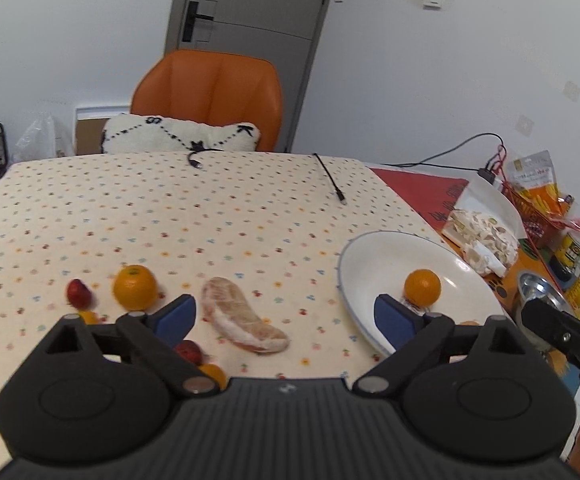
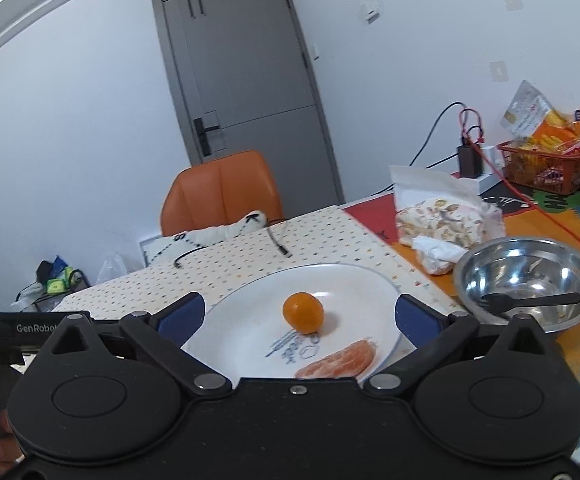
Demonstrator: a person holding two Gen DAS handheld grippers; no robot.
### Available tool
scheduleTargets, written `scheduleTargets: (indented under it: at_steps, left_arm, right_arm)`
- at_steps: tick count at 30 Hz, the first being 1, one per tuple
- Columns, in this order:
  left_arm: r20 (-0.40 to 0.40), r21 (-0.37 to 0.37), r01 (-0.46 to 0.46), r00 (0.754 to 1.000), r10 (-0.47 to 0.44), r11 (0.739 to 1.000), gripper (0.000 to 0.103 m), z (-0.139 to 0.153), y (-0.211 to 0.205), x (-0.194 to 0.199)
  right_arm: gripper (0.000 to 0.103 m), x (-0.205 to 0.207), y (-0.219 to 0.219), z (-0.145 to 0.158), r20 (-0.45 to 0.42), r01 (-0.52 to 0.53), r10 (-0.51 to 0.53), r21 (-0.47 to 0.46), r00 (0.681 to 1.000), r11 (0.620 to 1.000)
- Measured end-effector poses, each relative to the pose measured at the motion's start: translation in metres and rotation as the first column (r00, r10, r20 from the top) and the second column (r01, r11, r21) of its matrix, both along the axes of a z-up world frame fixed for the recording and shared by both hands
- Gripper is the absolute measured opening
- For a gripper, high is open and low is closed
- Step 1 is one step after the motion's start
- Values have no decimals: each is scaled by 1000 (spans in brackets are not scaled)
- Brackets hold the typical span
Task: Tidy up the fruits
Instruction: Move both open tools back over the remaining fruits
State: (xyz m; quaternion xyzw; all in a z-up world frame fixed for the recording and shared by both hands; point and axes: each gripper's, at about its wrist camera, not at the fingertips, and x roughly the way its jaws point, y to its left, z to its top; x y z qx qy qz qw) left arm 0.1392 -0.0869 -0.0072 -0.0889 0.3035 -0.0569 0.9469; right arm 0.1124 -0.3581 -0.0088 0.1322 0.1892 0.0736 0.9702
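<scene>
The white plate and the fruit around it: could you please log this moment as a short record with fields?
plate: white plate at the right edge of the dotted tablecloth
on plate: one small orange and a peeled segment
fruit off plate: larger orange, pale pomelo wedge, red fruit; more partly hidden behind the left claw
left claw: open, empty
right claw: open, empty, above the plate
beside plate: steel bowl holding a black fork
</scene>
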Motion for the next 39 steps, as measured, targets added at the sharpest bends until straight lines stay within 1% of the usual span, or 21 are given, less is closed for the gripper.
scheduleTargets:
  at_steps: [9,23,33,37,39]
  left_arm:
    - [-3,34,-47,999,47,998,96,4,27,-11]
    - [10,80,-99,995,98,992,96,11,71,-30]
    - [8,90,-142,990,142,986,96,9,98,-46]
    - [7,105,-166,986,166,981,96,6,108,-52]
    - [0,99,-173,985,174,980,96,4,114,-55]
  right_arm:
    - [103,0,25,3,-6,-70,70,-10,998,997]
    - [103,2,51,7,0,-129,129,4,992,992]
    - [103,4,68,8,-5,-172,172,11,985,985]
    - [103,4,78,7,-13,-203,203,6,979,979]
    - [103,4,83,7,-12,-219,219,1,976,976]
